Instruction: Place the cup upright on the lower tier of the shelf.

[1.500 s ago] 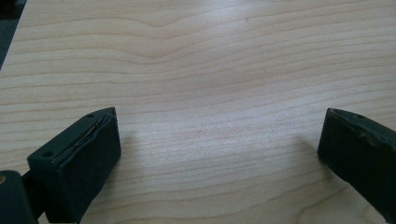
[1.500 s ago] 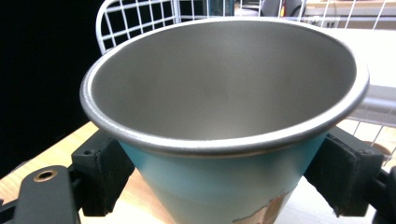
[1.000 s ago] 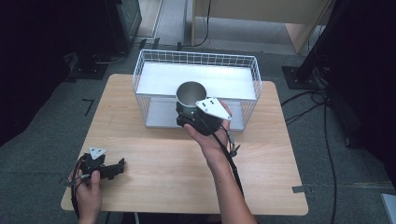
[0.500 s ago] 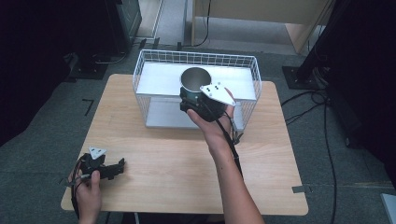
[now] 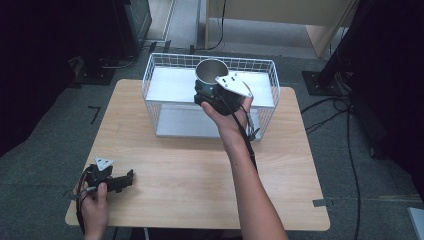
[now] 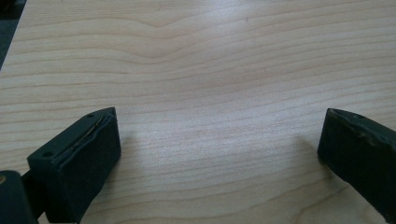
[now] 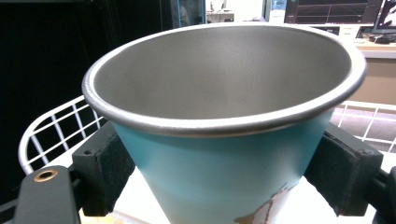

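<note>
A teal cup (image 5: 211, 70) with a bare steel inside is held upright above the white wire basket (image 5: 150, 80) at the back of the table. My right gripper (image 5: 207, 93) is shut on its lower body. In the right gripper view the cup (image 7: 219, 107) is empty, and my right gripper (image 7: 224, 172) presses a black jaw against each side of its teal wall. My left gripper (image 5: 127, 180) rests near the table's front left corner, held by a hand. In the left gripper view my left gripper (image 6: 219, 140) is open with bare wood between the jaws.
The wooden table (image 5: 190, 185) stands on grey carpet. The basket has a white shelf (image 5: 170, 82) across its back half and a lower floor (image 5: 185, 122) in front. A cable (image 5: 247, 145) trails along the right forearm. Dark stands and cables (image 5: 345, 110) lie at the right.
My right gripper has carried the cup away from the person and higher, from the basket's front wall to above its back half. The left gripper has stayed put.
</note>
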Tool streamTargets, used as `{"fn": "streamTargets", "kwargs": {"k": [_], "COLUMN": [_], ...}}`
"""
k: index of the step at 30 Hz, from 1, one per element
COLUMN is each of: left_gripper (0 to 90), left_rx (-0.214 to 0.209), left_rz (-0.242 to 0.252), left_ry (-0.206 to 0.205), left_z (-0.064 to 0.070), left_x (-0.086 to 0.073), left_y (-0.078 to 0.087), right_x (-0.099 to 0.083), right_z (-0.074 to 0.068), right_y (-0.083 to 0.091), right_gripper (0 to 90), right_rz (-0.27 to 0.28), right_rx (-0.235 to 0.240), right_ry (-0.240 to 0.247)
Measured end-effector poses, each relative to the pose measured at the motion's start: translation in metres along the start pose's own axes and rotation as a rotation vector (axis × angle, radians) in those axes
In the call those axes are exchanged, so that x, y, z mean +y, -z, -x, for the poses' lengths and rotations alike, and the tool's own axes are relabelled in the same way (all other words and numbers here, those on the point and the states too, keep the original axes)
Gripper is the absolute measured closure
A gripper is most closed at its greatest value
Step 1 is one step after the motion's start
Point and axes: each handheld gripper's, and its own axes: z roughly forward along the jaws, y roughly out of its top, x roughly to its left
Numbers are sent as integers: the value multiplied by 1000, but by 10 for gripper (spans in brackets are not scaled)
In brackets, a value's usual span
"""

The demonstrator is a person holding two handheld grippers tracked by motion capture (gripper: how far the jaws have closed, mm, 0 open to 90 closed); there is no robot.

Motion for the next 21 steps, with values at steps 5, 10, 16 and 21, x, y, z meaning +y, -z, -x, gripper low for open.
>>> {"fn": "streamTargets", "kwargs": {"k": [5,10,16,21], "left_gripper": [0,0,0,0], "left_rx": [0,0,0,0], "left_rz": [-1,1,2,2], "left_ry": [-1,1,1,1], "left_z": [0,0,0,0], "left_x": [0,0,0,0], "left_y": [0,0,0,0], "right_x": [4,6,8,7], "right_z": [4,8,13,15], "right_y": [-11,-23,-35,-44], "right_gripper": [159,159,159,159], "right_rz": [9,7,12,25], "right_rx": [-19,-41,-72,-89], "right_ry": [-6,-10,-17,-26]}}
